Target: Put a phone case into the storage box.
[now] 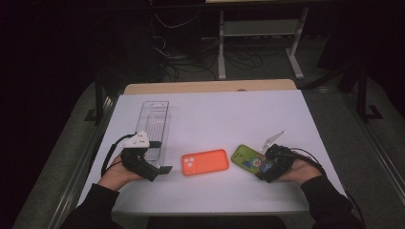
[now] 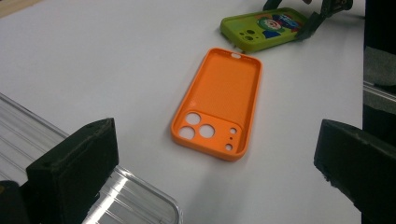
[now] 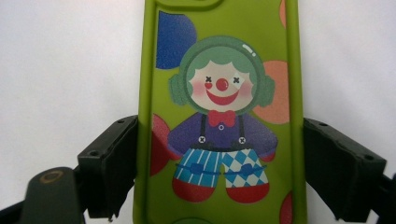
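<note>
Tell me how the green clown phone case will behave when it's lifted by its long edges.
The green clown phone case looks like a thin, hollow shell, so probably light. With the right hand-held gripper straddling its two long sides, those walls may flex inward under a squeeze. Its smooth rounded edges could slip. Lying flat on the white table, it shouldn't roll or tip.

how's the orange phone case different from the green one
The orange phone case is plain, while the green phone case carries a printed clown and coloured dots. The orange case lies hollow side up, showing its inside; the green case lies printed back up. The orange case lies free mid-table, while the green case sits between the right gripper's jaws, which press its long edges. Both are phone cases with camera cut-outs, flat on the white table.
</note>
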### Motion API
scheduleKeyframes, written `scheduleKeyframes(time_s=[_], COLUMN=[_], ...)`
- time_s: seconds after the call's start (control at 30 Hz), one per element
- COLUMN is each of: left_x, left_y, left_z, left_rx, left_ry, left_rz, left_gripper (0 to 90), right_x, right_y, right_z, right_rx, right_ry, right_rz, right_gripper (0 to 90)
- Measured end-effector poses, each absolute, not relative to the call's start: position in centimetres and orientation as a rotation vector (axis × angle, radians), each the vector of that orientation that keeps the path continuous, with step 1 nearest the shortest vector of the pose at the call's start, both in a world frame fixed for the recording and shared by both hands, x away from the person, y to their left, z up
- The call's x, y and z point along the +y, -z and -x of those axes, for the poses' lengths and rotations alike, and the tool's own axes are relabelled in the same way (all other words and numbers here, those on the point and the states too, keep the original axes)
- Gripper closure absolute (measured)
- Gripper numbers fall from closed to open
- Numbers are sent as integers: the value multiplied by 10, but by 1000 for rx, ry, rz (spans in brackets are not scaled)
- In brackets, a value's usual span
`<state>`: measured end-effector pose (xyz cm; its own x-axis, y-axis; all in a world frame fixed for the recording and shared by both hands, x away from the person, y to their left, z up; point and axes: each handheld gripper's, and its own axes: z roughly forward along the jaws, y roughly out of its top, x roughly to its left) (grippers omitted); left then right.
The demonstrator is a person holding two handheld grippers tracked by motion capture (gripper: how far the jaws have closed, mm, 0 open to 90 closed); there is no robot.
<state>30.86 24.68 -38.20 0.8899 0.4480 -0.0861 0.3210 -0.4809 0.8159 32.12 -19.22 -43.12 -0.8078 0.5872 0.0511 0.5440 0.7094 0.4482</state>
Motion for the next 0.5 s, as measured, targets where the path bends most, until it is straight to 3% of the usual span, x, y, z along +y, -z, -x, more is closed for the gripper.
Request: scheduleKeyframes(time_s=[0.5], left_x=[223], left_y=[362], left_z=[-327], left_rx=[474], left_ry=[-151], left_rz=[-2127], left_gripper=[0], right_x=[-197], right_y=[401], right_z=[-345], right_rx=[2826], right_ry=[-730], right_rz=[-813], right_gripper=[154])
